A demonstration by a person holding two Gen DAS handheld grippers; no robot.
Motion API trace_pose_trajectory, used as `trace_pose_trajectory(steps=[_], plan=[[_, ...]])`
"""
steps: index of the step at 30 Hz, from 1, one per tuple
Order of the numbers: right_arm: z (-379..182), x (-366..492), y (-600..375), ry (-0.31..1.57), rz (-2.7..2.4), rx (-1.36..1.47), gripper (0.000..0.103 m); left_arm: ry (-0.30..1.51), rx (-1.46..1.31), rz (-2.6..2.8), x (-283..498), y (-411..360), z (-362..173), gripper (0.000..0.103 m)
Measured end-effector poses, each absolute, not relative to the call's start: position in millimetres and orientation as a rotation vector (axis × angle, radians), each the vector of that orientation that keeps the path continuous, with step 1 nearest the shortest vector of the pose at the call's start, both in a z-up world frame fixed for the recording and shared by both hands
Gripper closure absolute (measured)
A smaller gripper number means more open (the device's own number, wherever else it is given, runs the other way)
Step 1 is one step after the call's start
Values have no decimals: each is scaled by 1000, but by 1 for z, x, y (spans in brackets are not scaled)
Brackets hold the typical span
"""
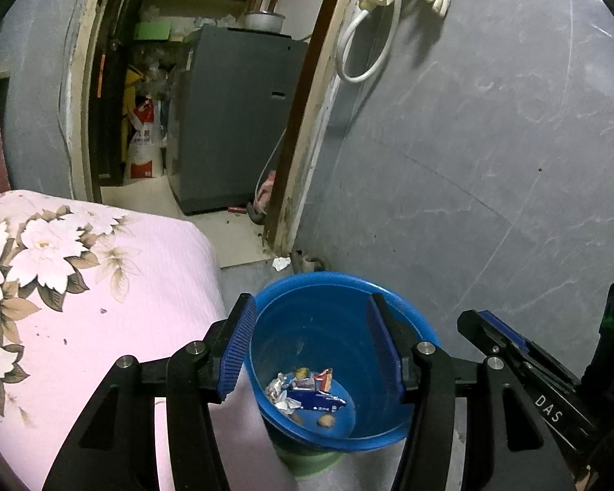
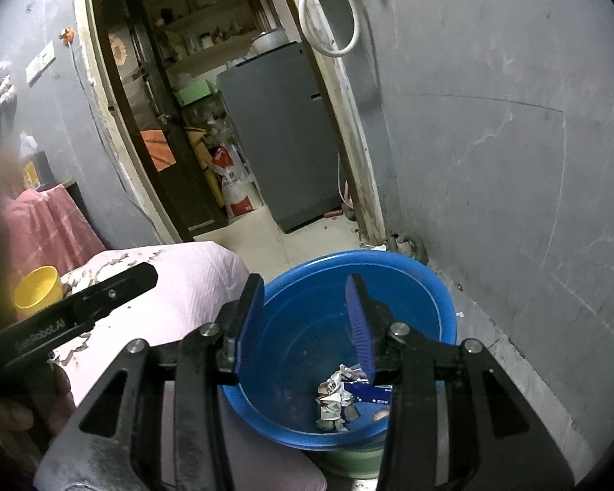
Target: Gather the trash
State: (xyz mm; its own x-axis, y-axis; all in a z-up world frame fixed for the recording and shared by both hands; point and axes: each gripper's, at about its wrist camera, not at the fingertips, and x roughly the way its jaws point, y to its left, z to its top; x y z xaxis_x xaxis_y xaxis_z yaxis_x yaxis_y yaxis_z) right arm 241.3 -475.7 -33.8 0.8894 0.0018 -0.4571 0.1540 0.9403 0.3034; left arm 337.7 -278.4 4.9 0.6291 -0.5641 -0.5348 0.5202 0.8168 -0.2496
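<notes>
I see a grey wall (image 1: 491, 143) filling the right side, with a doorway at twelve o'clock that opens onto a grey appliance (image 1: 233, 118). At nine o'clock lies a bed under a pink floral cover (image 1: 82, 286). A white hose (image 1: 368, 37) hangs on the wall at one o'clock.

Low and central, at six o'clock, sits a blue basin (image 1: 319, 286) resting on a green container (image 2: 356, 460), right beside the bed. The trash (image 1: 303, 388) I am collecting lies at the basin's bottom: crumpled silvery wrappers, a blue packet and some small brown bits.

My left gripper (image 1: 311, 343) hangs above the basin, its jaws released and holding nothing, the trash showing between them. My right gripper (image 2: 303, 323) also hovers over the basin, jaws parted and empty. From the right view a yellow cup (image 2: 34, 292) stands at nine o'clock.
</notes>
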Motion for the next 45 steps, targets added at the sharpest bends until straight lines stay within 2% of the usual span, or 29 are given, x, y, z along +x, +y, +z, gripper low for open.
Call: trace_pose_trajectory(steps=[9,16,21,26,31,37,40,45], plan=[[-14,223,-462,437,-72,326,34,606,-75,-584,320,-260,25,50],[3,205,-441,409,-52,307,29,578,-81,-538,301,-229,39,46],[14,193,-425,393,-43,297,20,562,-99,-493,284,-204,46,36],[20,181,-407,379,-34,295,6,549,-104,-435,265,-176,51,34],[24,169,-389,372,-17,287,0,537,-108,-389,244,-149,52,32],[26,155,-368,364,8,270,0,534,-116,-332,223,-121,51,31],[25,149,-361,363,19,266,0,517,-119,-304,211,-109,52,19],[22,136,-349,353,34,247,0,485,-107,-276,194,-94,52,19]])
